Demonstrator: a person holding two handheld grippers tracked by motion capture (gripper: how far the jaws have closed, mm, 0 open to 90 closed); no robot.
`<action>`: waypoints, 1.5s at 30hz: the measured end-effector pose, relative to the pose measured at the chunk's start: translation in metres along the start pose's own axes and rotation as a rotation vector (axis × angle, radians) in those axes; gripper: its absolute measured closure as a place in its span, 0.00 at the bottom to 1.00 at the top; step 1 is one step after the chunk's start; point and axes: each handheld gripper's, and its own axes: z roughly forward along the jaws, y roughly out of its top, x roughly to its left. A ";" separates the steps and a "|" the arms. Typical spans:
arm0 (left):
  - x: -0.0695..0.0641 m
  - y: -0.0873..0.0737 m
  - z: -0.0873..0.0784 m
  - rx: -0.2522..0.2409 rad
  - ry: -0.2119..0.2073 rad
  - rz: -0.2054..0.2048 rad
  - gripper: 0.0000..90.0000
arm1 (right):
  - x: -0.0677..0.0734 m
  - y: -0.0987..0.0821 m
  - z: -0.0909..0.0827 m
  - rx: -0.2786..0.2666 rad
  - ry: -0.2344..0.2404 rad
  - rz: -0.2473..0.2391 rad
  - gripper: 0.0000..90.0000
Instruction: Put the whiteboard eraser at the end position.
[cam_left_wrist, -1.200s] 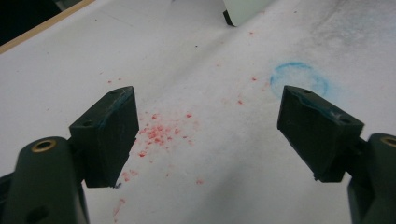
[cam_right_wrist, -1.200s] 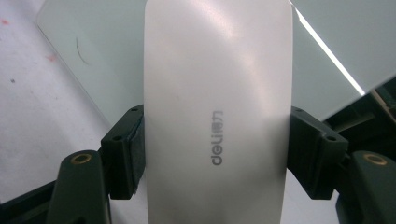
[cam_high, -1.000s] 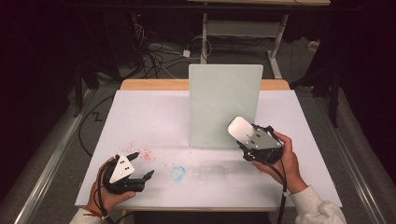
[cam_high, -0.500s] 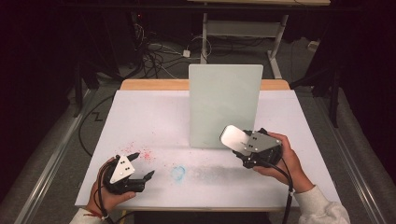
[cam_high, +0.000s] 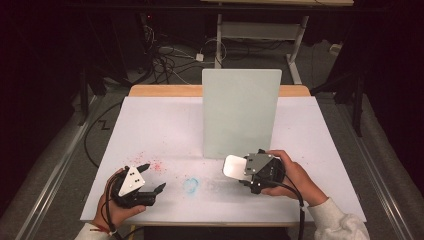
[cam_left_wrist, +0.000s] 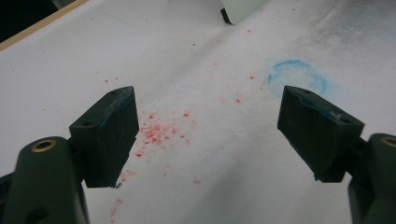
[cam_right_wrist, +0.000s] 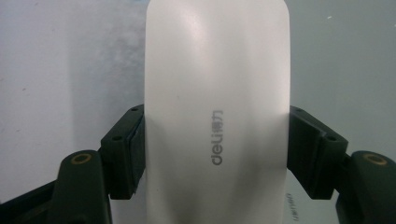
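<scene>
White eraser (cam_right_wrist: 215, 116) between right tongs (cam_right_wrist: 217, 154)

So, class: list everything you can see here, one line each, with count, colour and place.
eraser: one, white, marked deli, clamped in the right gripper, just in front of the board
board: one, pale green, upright at mid table
ring mark: one, blue, on the sheet between the grippers
specks: many, red, on the sheet by the left gripper
sheet: one, white, covering the table
cables: several, dark, on the floor behind
left gripper: black, open, near left corner
right gripper: black, shut on the eraser
</scene>
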 end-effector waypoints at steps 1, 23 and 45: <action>0.000 0.000 0.000 0.001 -0.002 0.000 0.22 | 0.001 0.001 0.003 0.016 0.017 -0.013 0.34; 0.000 0.000 0.001 0.004 -0.007 0.004 0.22 | 0.013 0.012 0.034 0.017 0.166 -0.006 0.35; 0.000 0.000 0.003 0.002 -0.004 0.012 0.22 | -0.011 0.001 -0.020 -0.260 -0.244 0.191 0.26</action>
